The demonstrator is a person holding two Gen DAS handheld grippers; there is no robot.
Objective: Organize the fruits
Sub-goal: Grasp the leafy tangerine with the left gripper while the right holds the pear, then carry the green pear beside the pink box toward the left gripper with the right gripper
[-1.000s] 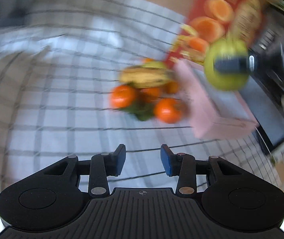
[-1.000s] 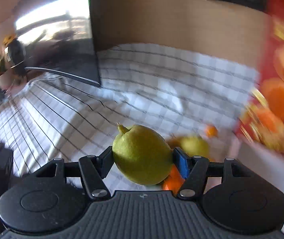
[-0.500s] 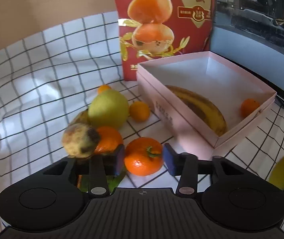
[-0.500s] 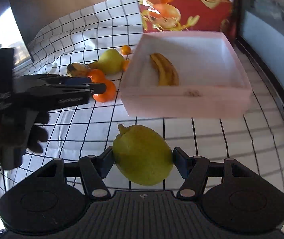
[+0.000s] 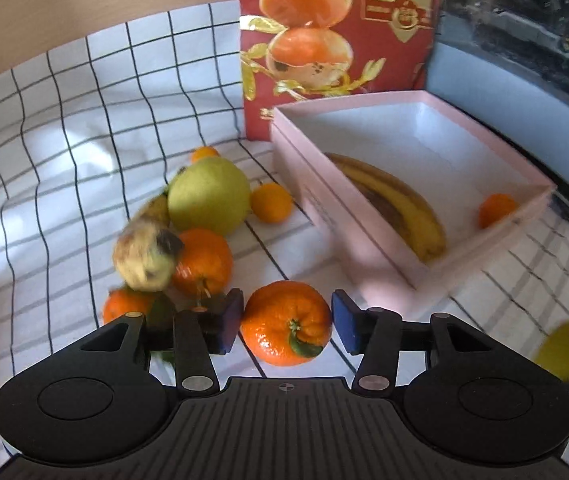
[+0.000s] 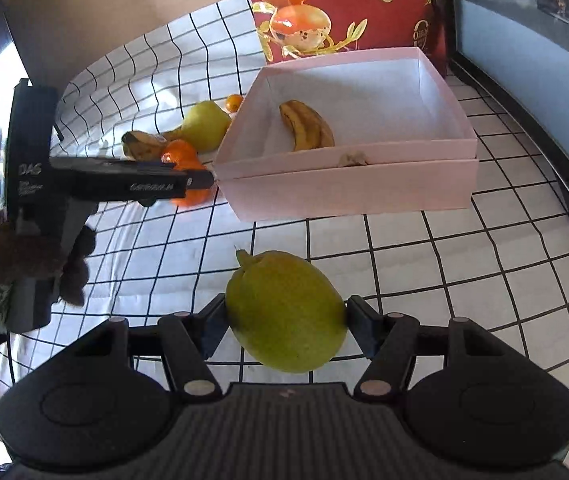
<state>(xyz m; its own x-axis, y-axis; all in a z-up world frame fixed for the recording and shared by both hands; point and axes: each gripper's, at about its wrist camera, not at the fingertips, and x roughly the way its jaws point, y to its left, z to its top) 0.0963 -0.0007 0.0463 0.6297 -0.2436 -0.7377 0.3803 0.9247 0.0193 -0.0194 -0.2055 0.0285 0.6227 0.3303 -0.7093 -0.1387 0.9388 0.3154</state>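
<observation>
Right tool (image 6: 286,330) grips pear (image 6: 286,312), stem up-left.

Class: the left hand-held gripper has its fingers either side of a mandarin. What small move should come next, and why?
Probably close the left hand-held gripper: the mandarin sits between its open fingers, with a gap showing at the right pad, so it is not yet gripped for the pink box.

Loose banana (image 5: 146,256) blurred — red bag (image 5: 336,40) cut off by the top edge.
</observation>
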